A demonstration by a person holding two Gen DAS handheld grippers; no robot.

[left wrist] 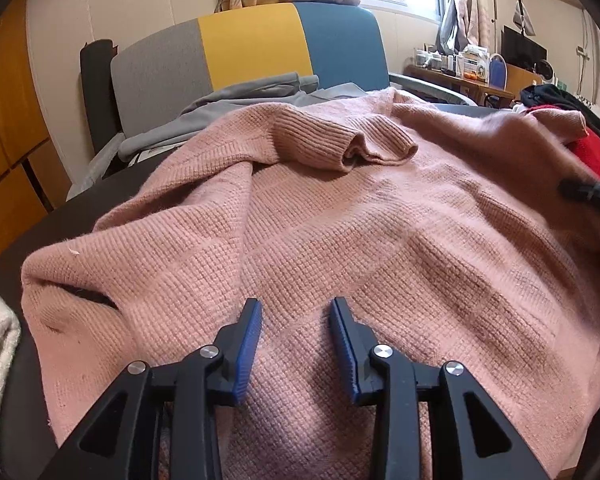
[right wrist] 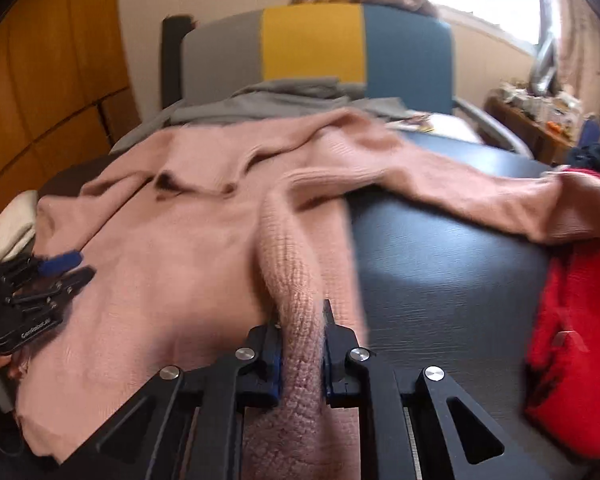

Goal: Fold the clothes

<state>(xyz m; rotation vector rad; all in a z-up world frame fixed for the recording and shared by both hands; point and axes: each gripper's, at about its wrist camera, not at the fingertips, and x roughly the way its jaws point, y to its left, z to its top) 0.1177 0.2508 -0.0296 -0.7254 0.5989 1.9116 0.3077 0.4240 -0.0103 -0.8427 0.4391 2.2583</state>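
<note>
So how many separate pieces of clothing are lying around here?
4 at least: pink sweater across the table, red knit at its right edge, grey garment on the chair, dark garment behind the red. More may be hidden.

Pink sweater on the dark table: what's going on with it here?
A person with a claw in each hand is folding the pink sweater on the dark table. The right claw is clamped on a bunched edge of the knit. The left claw hovers open over the sweater's body. A red garment lies beside it.
</note>
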